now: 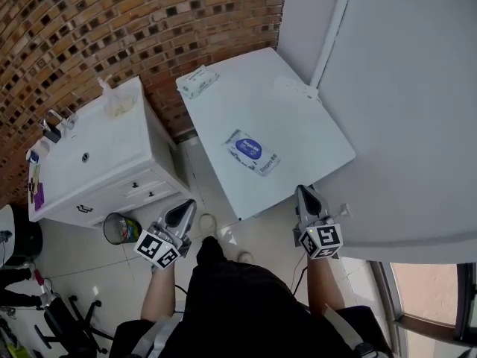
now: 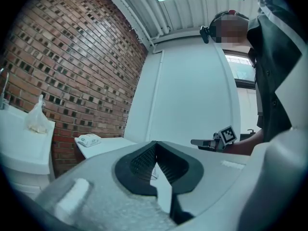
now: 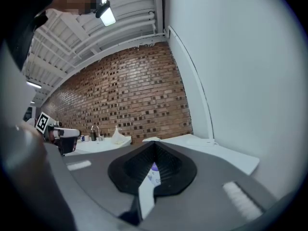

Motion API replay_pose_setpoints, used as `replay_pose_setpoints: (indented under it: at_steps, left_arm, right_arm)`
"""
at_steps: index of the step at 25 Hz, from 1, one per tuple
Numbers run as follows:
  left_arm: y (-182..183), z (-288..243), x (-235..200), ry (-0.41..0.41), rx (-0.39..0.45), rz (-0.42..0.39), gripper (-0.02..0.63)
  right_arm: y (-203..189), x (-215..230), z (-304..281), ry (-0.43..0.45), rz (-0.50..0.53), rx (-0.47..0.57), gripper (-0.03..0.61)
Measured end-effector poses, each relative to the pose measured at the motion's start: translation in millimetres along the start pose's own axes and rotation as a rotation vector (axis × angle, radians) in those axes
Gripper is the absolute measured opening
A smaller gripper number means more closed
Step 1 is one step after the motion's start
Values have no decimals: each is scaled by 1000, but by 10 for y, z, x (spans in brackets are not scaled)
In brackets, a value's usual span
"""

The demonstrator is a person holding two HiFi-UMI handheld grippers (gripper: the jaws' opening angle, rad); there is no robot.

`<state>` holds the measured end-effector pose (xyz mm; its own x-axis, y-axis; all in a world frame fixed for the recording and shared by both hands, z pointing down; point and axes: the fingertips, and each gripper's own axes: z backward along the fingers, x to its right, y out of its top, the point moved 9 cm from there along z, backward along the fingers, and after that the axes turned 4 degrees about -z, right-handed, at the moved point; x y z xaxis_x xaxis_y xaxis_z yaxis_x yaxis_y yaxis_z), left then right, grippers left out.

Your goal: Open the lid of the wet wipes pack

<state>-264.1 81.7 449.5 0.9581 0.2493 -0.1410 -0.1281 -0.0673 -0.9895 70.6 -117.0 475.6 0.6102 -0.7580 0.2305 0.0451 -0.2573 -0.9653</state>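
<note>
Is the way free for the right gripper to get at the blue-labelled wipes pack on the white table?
Probably yes. The right gripper hangs at the near edge of the table, jaws shut and empty; only bare tabletop lies between it and the blue-labelled wipes pack. The jaws must open.

The wet wipes pack (image 1: pixel 253 154) is lying flat on the white table (image 1: pixel 313 125), around the middle of the top and a little toward its near edge. It is a pale, rectangular soft pack, sitting slantwise to the table's edges. A blue oval is facing up at its centre, lying flat.
</note>
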Motion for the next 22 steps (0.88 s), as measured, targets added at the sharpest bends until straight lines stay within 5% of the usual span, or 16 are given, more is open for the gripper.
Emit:
replay_pose_setpoints:
  at_steps: [22]
  left_arm:
    - [111, -1657, -1725, -390, -43, 49, 2]
  right_arm:
    - [25, 2, -1278, -275, 86, -56, 6]
